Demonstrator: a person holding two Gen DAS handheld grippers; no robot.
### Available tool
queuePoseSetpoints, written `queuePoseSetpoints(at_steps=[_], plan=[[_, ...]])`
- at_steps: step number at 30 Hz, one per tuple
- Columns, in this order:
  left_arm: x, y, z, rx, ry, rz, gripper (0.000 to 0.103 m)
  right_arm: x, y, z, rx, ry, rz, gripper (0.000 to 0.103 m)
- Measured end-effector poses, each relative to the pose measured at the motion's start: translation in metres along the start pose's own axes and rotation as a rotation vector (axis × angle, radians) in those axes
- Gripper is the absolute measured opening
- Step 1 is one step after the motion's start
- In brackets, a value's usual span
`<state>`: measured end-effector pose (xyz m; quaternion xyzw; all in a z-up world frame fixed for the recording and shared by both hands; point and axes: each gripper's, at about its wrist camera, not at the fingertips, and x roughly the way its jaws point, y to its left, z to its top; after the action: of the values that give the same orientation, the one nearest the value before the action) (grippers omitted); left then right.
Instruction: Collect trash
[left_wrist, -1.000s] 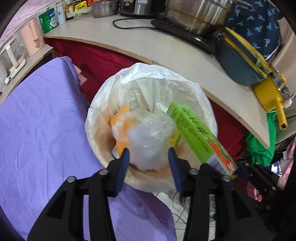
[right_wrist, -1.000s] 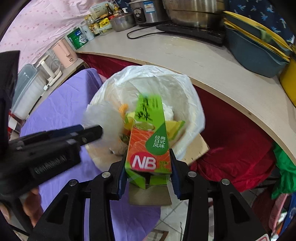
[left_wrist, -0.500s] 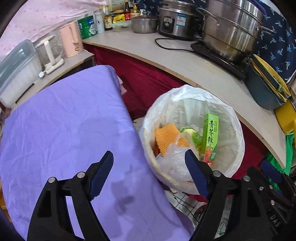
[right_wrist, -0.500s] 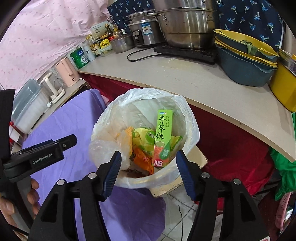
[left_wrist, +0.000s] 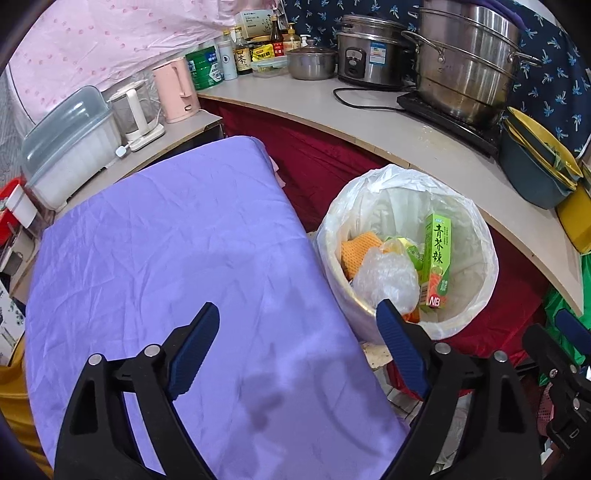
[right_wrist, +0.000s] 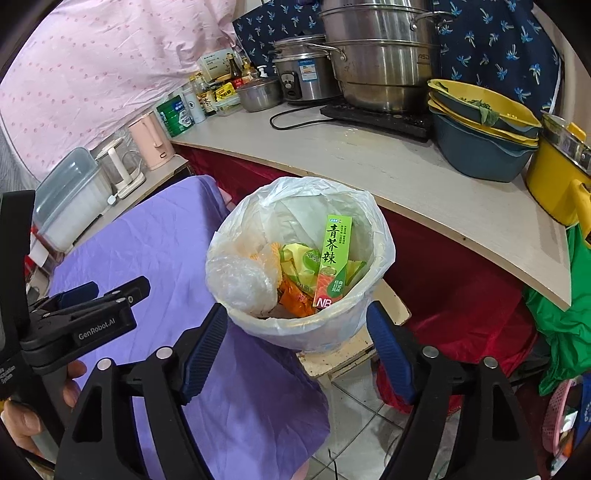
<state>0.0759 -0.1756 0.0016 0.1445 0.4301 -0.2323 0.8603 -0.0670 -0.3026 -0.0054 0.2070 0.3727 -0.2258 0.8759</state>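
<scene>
From the left wrist camera, the left gripper (left_wrist: 297, 334) hangs over a table covered by a purple cloth (left_wrist: 177, 266). Its jaws have just been opening and now stand wide apart, with nothing between them. One blue pad sits over the cloth; the other pad overlaps the near rim of a white bin (left_wrist: 476, 295) lined with a clear bag. The bin stands just beside the table's right edge, below a curved pale counter (left_wrist: 369, 122). Inside it a green carton (left_wrist: 437, 258) stands upright against the right side, next to a crumpled clear plastic bag (left_wrist: 384, 275) and an orange netted piece (left_wrist: 356, 253). On the counter are a large steel pot (left_wrist: 465, 62), a rice cooker (left_wrist: 369, 55) and a pink kettle (left_wrist: 175, 90). Part of the right gripper shows at the lower right edge.

From the right wrist camera, the right gripper (right_wrist: 295, 334) points down at the same bin (right_wrist: 332, 332), and its jaws too have just been opening; they are wide and empty, one pad on each side of the bin's near wall in the picture. The green carton (right_wrist: 334, 258) leans upright in the bin among yellow-green wrappers (right_wrist: 299, 264) and the clear plastic bag (right_wrist: 240, 284). The left gripper (right_wrist: 110, 295) reaches in from the left over the purple cloth (right_wrist: 155, 240), held by a hand (right_wrist: 22, 421) at the lower left corner. The bin stands on a small pale stool (right_wrist: 343, 358).
</scene>
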Motion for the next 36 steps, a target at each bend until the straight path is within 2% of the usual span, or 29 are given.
queuePoseSetpoints(at_steps=[4, 13, 16, 17, 36], plan=[[-0.011, 0.000, -0.011, 0.019, -0.014, 0.024, 0.089, -0.006, 0.008, -0.004, -0.036, 0.004, -0.022, 0.084], [-0.021, 0.002, -0.023, 0.022, -0.005, 0.040, 0.091, -0.009, 0.017, -0.011, -0.073, 0.041, -0.057, 0.086], [-0.021, 0.002, -0.025, 0.020, -0.004, 0.047, 0.091, -0.008, 0.017, -0.011, -0.064, 0.044, -0.054, 0.092], [-0.021, 0.003, -0.025, 0.018, 0.001, 0.051, 0.091, -0.009, 0.017, -0.011, -0.061, 0.042, -0.054, 0.097], [-0.023, 0.003, -0.026, 0.003, 0.004, 0.065, 0.092, -0.003, 0.018, -0.008, -0.077, 0.048, -0.074, 0.096]])
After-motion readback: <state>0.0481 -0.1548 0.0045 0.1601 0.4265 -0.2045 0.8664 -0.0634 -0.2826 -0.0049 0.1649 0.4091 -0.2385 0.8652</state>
